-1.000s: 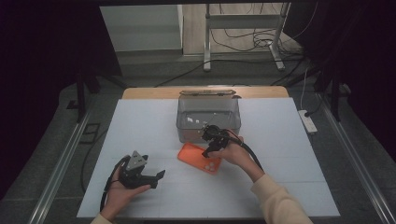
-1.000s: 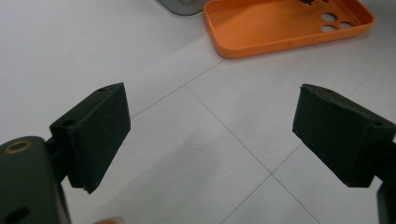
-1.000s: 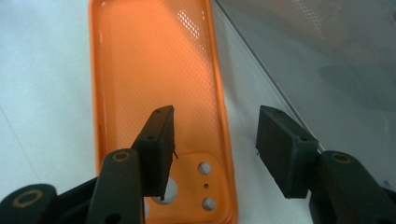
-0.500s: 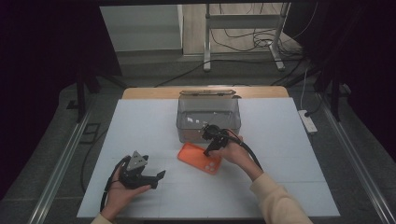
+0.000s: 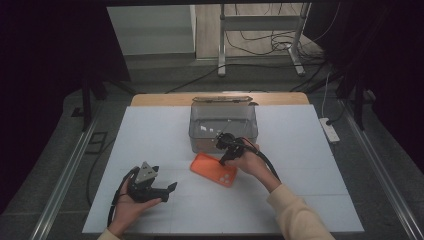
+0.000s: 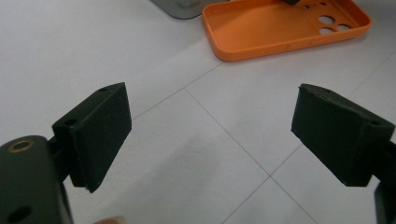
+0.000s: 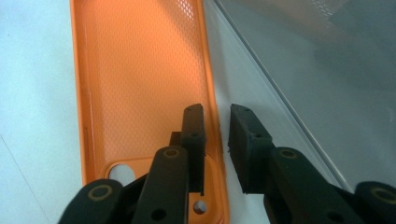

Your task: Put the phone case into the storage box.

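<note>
On the white surface (image 5: 150, 130), just in front of a clear plastic box (image 5: 223, 125), an orange phone case (image 5: 214, 169) is laid open side up, its long edge running close beside the box wall. This placement is judged to leave the case's raised rim free to be pinched from above. The right gripper (image 7: 217, 135) is brought down over that rim: one of its fingers (image 7: 194, 135) is set inside the case and the other just outside, toward the box, so the rim is straddled. The fingers have just been closing and are now narrowly apart; a slim gap is seen on the outer side, so the rim is not judged to be clamped yet. The left gripper (image 6: 210, 135) is rested near the front of the surface, well apart from the case, its fingers spread wide with nothing between them.
</note>
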The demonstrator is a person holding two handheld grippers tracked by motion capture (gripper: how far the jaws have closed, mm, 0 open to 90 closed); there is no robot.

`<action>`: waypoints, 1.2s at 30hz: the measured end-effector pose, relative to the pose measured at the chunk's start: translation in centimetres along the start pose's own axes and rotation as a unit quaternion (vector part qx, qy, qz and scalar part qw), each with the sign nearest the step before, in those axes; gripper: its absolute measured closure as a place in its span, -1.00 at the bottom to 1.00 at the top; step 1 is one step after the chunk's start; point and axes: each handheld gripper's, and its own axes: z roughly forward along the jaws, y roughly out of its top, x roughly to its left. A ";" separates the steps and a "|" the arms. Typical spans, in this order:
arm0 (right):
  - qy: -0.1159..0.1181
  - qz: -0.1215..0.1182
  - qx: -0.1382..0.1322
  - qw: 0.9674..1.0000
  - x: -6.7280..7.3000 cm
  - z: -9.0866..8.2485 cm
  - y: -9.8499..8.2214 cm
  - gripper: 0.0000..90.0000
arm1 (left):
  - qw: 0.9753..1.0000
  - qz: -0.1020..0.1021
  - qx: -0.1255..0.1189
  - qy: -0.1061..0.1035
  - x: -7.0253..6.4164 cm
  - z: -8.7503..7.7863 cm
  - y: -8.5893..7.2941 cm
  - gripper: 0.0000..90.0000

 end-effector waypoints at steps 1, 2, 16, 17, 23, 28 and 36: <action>0.000 0.000 0.000 1.000 0.0 0.0 0.0 0.71 | 1.000 0.000 0.000 0.000 0.0 0.0 0.0 -0.73; -0.001 -0.005 0.001 1.000 0.0 0.0 0.0 0.76 | 1.000 0.000 0.000 -0.001 0.0 0.0 0.0 -0.73; -0.020 -0.051 0.006 0.998 0.4 0.0 0.1 0.93 | 1.000 0.000 0.000 0.000 0.0 0.0 0.0 -0.73; -0.022 -0.052 0.006 0.998 0.5 -0.1 0.1 0.93 | 1.000 0.000 0.000 0.000 0.0 0.0 0.0 -0.73; -0.026 -0.075 0.005 0.997 0.6 -0.1 0.1 0.95 | 1.000 -0.002 0.000 -0.002 0.1 0.0 0.0 -0.73; -0.027 -0.085 0.002 0.996 0.6 -0.2 0.1 0.97 | 1.000 -0.003 0.000 -0.002 0.2 0.0 0.0 -0.73; -0.027 -0.086 -0.003 0.996 0.6 -0.5 0.1 0.97 | 1.000 -0.003 0.000 -0.002 0.1 0.0 0.0 -0.73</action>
